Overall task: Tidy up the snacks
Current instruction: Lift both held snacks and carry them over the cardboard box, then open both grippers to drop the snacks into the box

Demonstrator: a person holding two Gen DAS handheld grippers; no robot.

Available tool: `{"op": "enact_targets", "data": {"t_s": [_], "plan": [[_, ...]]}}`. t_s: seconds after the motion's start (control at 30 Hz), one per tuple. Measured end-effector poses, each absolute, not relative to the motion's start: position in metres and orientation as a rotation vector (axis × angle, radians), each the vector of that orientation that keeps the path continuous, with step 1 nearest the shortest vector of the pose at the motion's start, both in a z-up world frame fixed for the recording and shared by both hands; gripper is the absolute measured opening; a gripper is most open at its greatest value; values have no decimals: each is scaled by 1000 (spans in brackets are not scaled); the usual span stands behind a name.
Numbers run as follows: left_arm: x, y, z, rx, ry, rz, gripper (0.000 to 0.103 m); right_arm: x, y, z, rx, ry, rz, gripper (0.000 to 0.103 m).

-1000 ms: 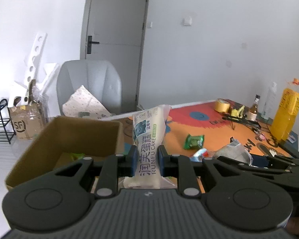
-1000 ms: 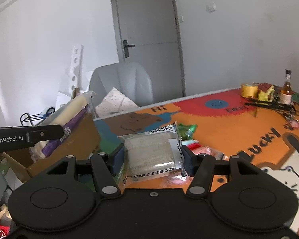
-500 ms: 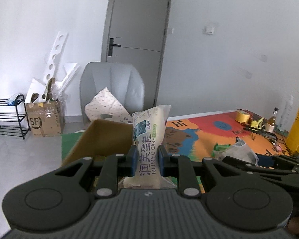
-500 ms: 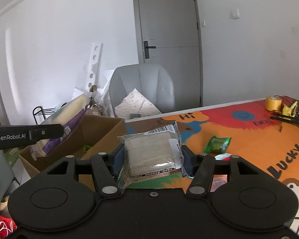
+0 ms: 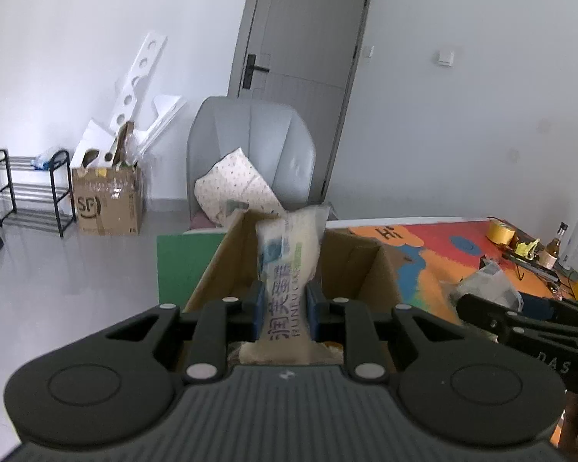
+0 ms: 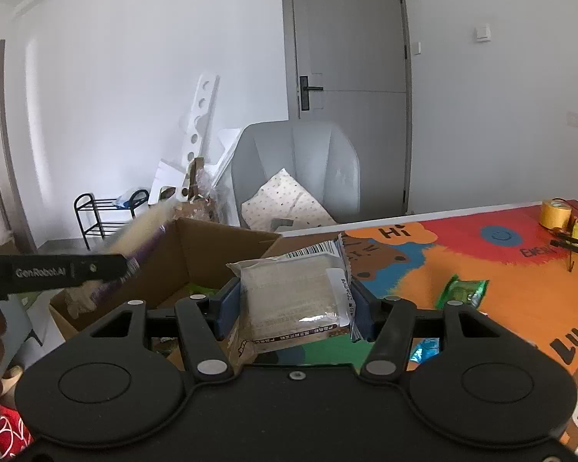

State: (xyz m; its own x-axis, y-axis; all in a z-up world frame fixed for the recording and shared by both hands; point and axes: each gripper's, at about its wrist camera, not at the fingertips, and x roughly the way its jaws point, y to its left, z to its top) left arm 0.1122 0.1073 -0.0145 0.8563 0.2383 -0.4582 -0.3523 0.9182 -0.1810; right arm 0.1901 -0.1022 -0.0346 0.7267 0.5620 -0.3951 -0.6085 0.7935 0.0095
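My left gripper (image 5: 283, 304) is clamped narrow on a tall cake packet (image 5: 288, 269), which stands upright over the open cardboard box (image 5: 360, 265). My right gripper (image 6: 292, 310) is pinched on a flat clear-wrapped snack pack (image 6: 294, 300), held over the box's near right corner. Box walls sit just beside both packets; some green thing lies on its floor, I can't tell what. From the right wrist view the left gripper's body crosses the box's left side. Beyond the box: grey chair (image 5: 250, 142) with cushion. On the bright mat (image 6: 481, 265) right of the box: green sachet (image 6: 462, 292), tape roll (image 6: 556, 213). Open mat between them.
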Motion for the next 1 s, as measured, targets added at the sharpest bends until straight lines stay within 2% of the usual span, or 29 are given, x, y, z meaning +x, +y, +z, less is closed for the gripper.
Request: {"op": "enact_targets", "data": {"t_s": [0.2, 0.47, 0.6, 0.7, 0.73, 0.77, 0.83, 1.0], "plan": [[106, 118, -16, -303, 426, 321, 30, 190, -86, -31, -144, 390, 657, 56], [96, 119, -13, -303, 403, 311, 51, 189, -60, -26, -169, 377, 685, 56], [93, 119, -12, -307, 396, 310, 54, 188, -48, -23, -174, 368, 709, 56], [94, 122, -12, -313, 393, 319, 63, 190, -43, -19, -151, 361, 729, 57], [93, 122, -12, -314, 392, 326, 68, 191, -43, -18, -144, 355, 740, 61], [93, 122, -13, -314, 393, 334, 72, 191, -43, -17, -140, 351, 750, 70], [94, 121, -13, -312, 395, 344, 75, 190, -45, -16, -128, 342, 739, 78], [98, 115, -12, -295, 397, 347, 82, 194, -61, -17, -96, 362, 699, 82]]}}
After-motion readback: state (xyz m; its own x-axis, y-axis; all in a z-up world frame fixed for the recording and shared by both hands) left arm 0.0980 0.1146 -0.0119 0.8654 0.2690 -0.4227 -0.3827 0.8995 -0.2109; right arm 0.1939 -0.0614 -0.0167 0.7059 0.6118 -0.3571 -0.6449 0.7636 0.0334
